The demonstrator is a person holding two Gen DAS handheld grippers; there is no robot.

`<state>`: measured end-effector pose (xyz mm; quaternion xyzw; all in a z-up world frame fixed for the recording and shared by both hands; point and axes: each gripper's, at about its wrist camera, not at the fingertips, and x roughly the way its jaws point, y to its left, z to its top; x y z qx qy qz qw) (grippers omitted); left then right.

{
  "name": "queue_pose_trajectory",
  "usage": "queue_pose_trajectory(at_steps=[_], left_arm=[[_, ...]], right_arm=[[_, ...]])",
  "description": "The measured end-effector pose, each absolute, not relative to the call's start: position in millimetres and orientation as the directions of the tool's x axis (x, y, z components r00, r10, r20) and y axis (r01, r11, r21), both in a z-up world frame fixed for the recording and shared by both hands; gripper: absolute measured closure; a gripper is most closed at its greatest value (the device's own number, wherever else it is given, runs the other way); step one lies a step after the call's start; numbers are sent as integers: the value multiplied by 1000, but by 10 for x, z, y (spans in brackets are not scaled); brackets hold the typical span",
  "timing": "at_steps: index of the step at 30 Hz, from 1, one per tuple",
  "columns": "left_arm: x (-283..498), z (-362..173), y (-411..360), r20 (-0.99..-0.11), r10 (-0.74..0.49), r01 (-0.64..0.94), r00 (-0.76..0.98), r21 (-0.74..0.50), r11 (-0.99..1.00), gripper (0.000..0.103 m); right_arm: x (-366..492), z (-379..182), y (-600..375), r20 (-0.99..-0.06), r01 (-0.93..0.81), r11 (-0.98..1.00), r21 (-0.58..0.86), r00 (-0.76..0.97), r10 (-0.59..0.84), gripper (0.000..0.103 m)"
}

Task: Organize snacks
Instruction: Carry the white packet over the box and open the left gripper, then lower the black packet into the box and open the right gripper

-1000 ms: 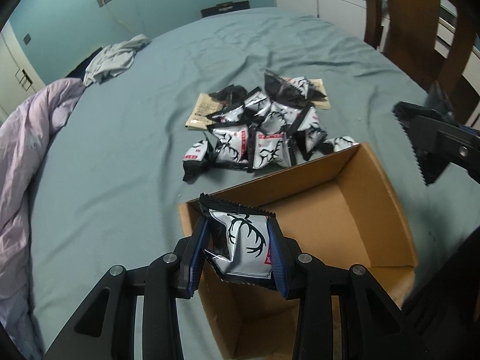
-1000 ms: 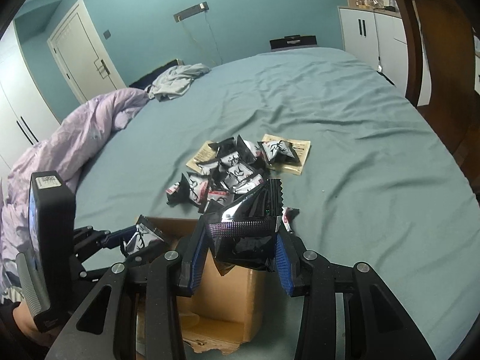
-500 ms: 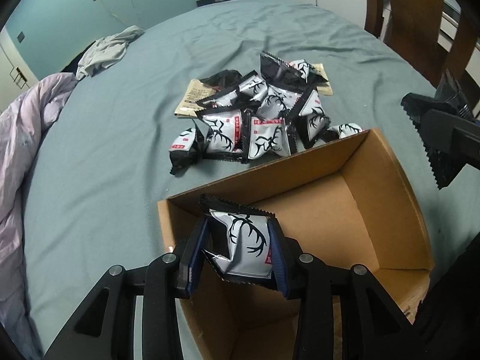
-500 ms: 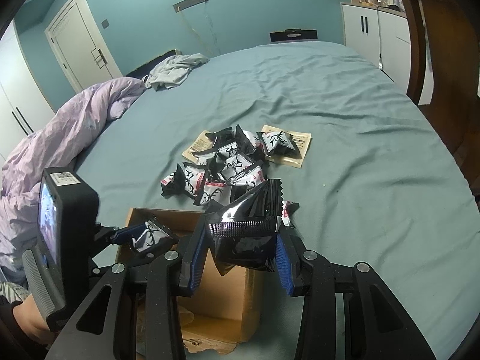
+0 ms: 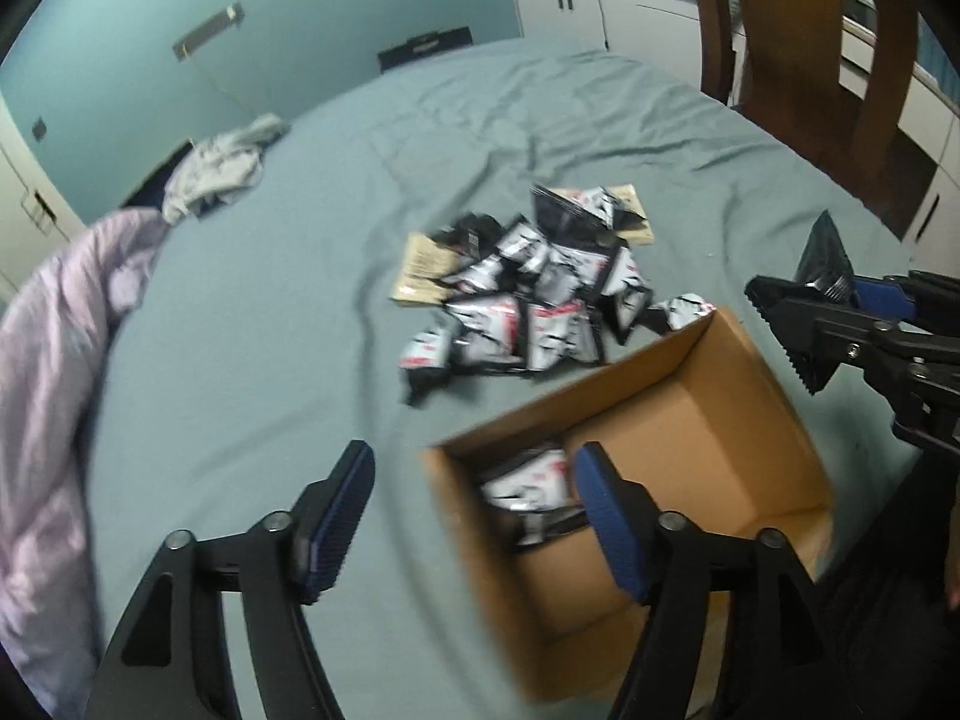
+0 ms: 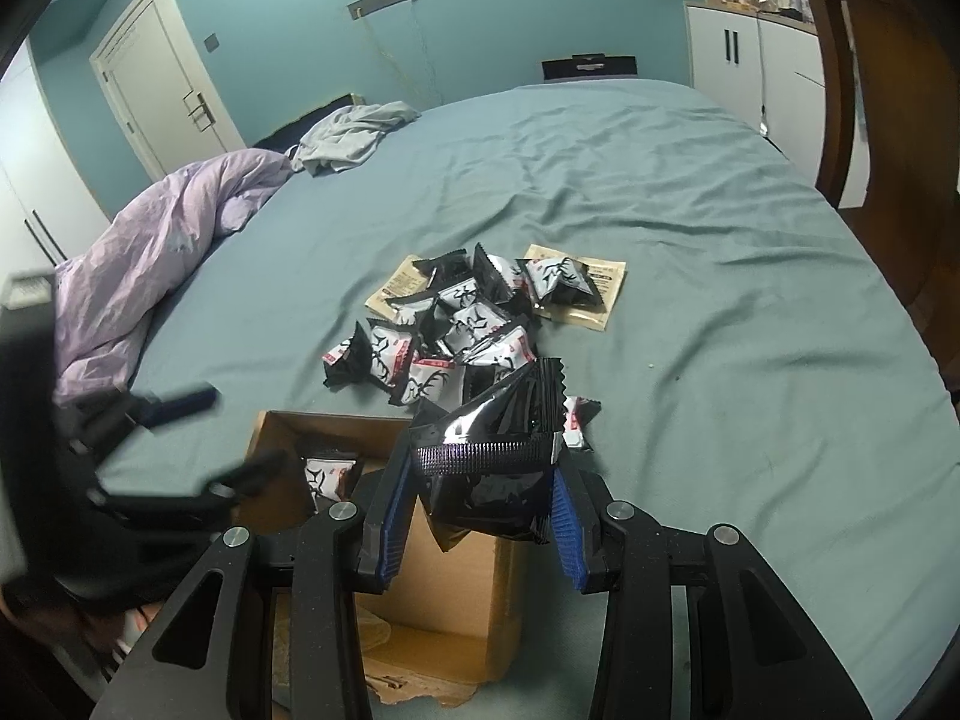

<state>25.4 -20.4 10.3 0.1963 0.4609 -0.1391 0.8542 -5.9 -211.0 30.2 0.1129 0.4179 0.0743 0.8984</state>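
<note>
So the left gripper had its blue-padded fingers spreading apart with nothing pinched between them, hanging over the near corner of the cardboard box. Right under it a silver-and-black snack packet with the antler print was lying inside the box against the near wall, free of the pads. Over on the other side, the right gripper was clamped tight on a black foil packet, pads squeezing both its sides, the serrated top seam sticking up above the fingers, held over the box's right edge. From the right wrist view you could also see that dropped packet sitting in the box, and the left gripper came out as a dark blurry shape at the left. Just past the far side of the box was the pile of snack packets heaped on the bed, same antler design, with two flat tan sachets partly buried under the heap. One stray packet lay right by the box's far corner. Further out, a bunched-up lilac duvet ran along the left side of the bed, and a grey garment was crumpled near the far end.
</note>
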Motion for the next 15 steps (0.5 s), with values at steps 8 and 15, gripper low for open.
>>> queue_pose_trajectory(at_steps=[8, 15], left_arm=[[234, 274, 332, -843, -58, 350, 535, 158, 924, 26], [282, 323, 349, -840, -108, 326, 532, 86, 941, 26]], right_arm=[[58, 245, -1901, -759, -131, 960, 247, 590, 276, 64], [203, 162, -1737, -780, -197, 942, 271, 529, 335, 64]])
